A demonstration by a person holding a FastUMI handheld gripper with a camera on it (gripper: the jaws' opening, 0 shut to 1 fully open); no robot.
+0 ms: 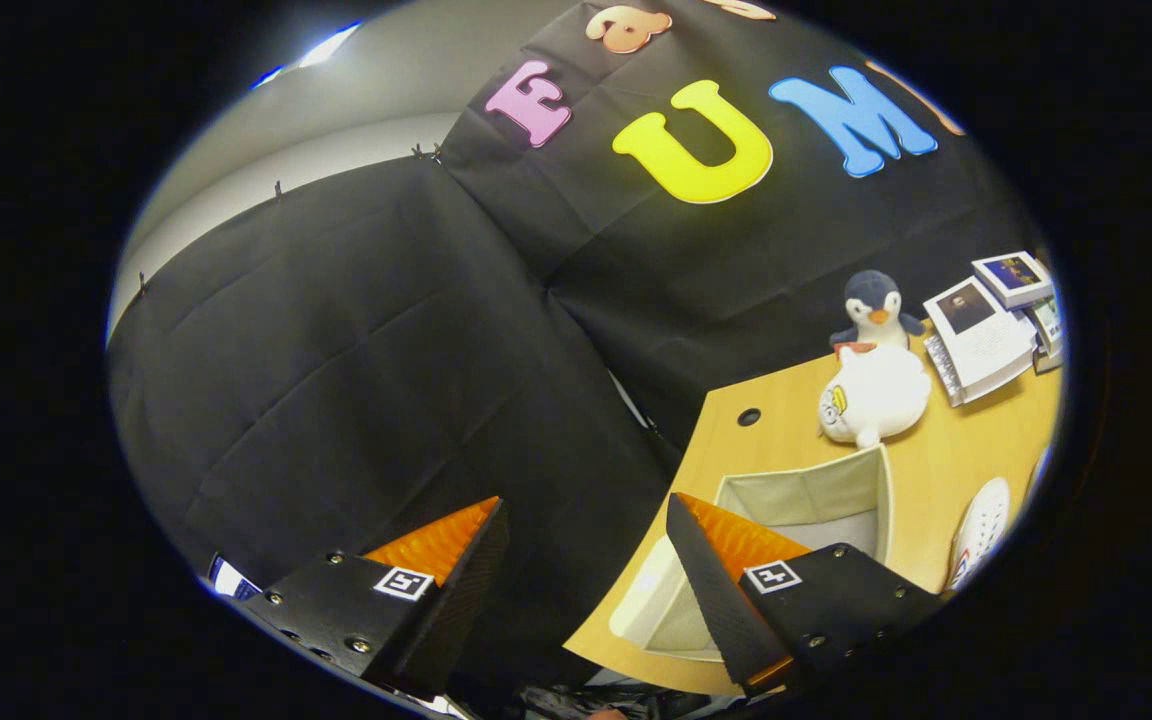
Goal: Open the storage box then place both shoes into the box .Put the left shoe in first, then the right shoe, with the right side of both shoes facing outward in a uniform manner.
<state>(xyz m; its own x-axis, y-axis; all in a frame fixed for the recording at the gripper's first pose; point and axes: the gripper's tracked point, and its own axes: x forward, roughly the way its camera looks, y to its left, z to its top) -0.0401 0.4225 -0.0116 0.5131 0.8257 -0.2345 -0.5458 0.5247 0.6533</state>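
One shoe (pixel 979 528) beside open storage box (pixel 866 495); gripper (pixel 586 540) spread wide, empty, aimed off-table, so a hurried reach risks knocking plush toys (pixel 871 395).

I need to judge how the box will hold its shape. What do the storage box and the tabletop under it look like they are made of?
The storage box looks like pale woven fabric, matte, with soft, slightly bowed walls. The tabletop looks like light wood or wood-look laminate, smooth, with a drilled hole. The gripper is open, empty, fingers spread beside the box.
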